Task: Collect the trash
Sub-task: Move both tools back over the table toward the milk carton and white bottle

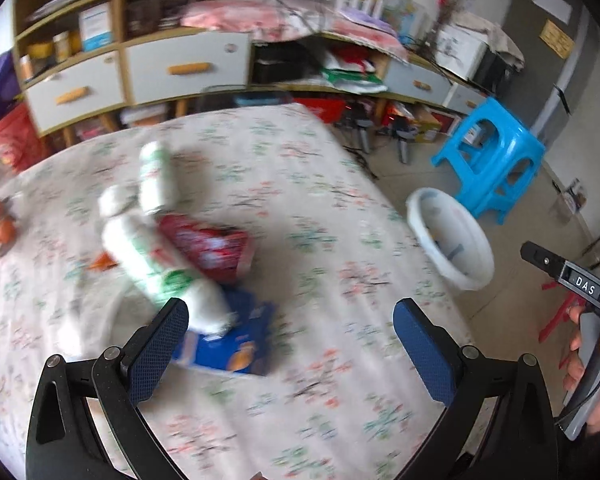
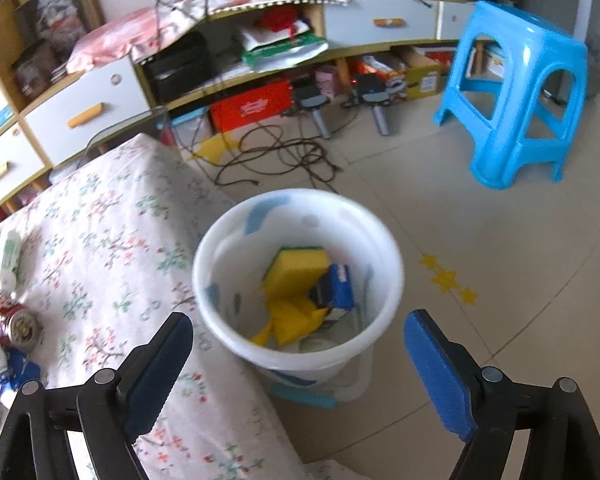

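White bucket sits on floor right against table edge, open tile beyond. Trash pile, looks like bottles and red can, mid-table. Left gripper and right gripper both spread wide, empty.

Tablecloth: cream ground, small floral print in pink, red and green.
Bucket: white, pale blue patches on wall.
In bucket: sponge yellow with a green edge; yellow wrapper; blue carton.
On cloth: two white bottles with green-and-red labels; red packet; blue box with orange print; dark red can.
Stool: bright blue.
Gripper pads: blue; arms black.
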Available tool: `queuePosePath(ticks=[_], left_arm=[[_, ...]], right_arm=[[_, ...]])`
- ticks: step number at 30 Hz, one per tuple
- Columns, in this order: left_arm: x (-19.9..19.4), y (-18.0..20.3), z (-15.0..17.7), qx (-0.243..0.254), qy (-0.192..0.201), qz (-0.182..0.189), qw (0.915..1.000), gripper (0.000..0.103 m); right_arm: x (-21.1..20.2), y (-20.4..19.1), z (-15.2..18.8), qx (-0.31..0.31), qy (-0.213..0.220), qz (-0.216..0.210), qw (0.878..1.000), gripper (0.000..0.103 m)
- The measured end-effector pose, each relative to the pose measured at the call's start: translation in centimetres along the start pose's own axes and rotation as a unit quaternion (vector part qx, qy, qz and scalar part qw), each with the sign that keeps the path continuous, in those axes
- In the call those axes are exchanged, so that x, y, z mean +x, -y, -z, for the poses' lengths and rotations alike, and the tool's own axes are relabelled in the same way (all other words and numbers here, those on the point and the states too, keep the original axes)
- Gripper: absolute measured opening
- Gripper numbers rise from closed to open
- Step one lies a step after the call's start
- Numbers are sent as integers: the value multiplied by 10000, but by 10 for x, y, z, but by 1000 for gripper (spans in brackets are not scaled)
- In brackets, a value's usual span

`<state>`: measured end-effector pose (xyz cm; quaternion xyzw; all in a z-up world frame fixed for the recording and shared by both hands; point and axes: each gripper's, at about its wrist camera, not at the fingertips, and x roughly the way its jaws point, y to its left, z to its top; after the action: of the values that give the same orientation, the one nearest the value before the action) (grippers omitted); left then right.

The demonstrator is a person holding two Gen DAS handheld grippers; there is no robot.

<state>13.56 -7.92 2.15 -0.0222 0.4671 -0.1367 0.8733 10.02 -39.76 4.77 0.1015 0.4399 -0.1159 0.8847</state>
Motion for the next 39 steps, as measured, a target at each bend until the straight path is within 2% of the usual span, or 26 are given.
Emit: queuePosePath(ticks=[9, 15, 22, 27, 33, 39], left_arm=[[-31, -74, 17, -453, 372, -450, 9973, 103], [-31, -115, 28, -776, 81, -310, 9965, 103], [-32, -144, 36, -962, -23, -346, 9948, 103], [-36, -159, 39, -1128, 0, -428, 9927, 103], [-42, -176, 43, -1224, 102, -701, 9899, 103], [-47, -193, 48, -1299, 162, -604, 9896, 103]], right_arm=[[4, -43, 15, -291, -155, -166, 9993, 91], [12, -79, 23, -590, -275, -214, 9976, 91], [17, -118, 28, -893, -310, -363, 9949, 91], [20, -155, 31, -1112, -363, -775, 9901, 91], [29, -217, 41, -1610, -355, -1266, 9782, 91], [37, -265, 50, -1888, -364, -1539, 9692, 90]])
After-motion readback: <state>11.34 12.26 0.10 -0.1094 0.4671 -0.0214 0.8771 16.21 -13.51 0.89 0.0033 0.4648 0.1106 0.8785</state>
